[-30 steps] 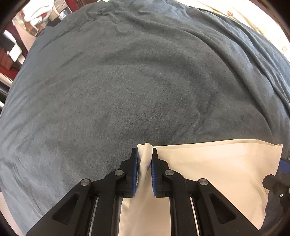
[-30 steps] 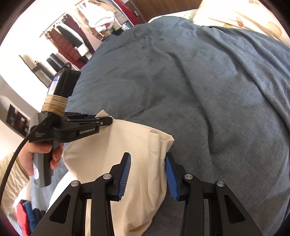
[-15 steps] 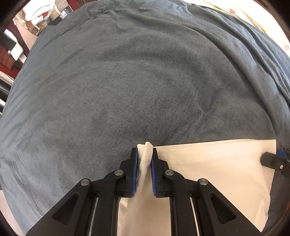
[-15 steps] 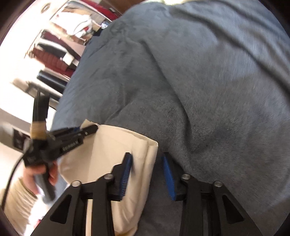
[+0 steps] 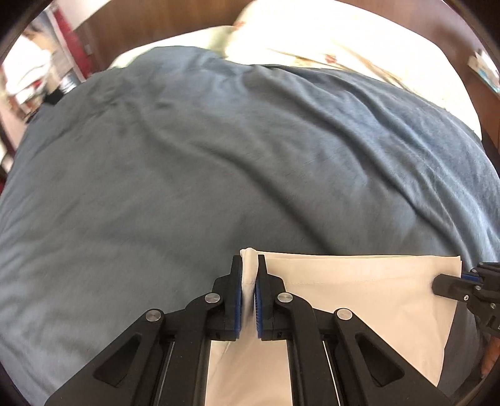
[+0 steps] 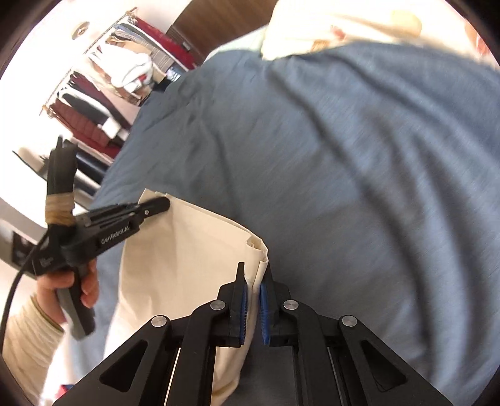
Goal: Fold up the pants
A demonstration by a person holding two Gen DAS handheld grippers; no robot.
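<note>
The cream pants (image 5: 359, 293) hang as a flat panel above the blue bedcover (image 5: 218, 156). My left gripper (image 5: 249, 265) is shut on the panel's left top corner. My right gripper (image 6: 253, 274) is shut on the right top corner of the pants (image 6: 187, 256). In the left wrist view the right gripper (image 5: 450, 285) shows at the far right edge of the cloth. In the right wrist view the left gripper (image 6: 156, 204) shows at the far left corner, held by a hand. The pants' lower part is hidden below both views.
The blue bedcover (image 6: 343, 187) fills the space ahead. Cream patterned pillows (image 5: 328, 40) lie at the head of the bed against a wooden headboard (image 5: 156, 28). A clothes rack (image 6: 109, 93) with hanging garments stands to the left.
My right gripper has closed on the pants' corner; it was open around it before. Both grippers have lifted and tilted up, so the pillows and headboard now show.
</note>
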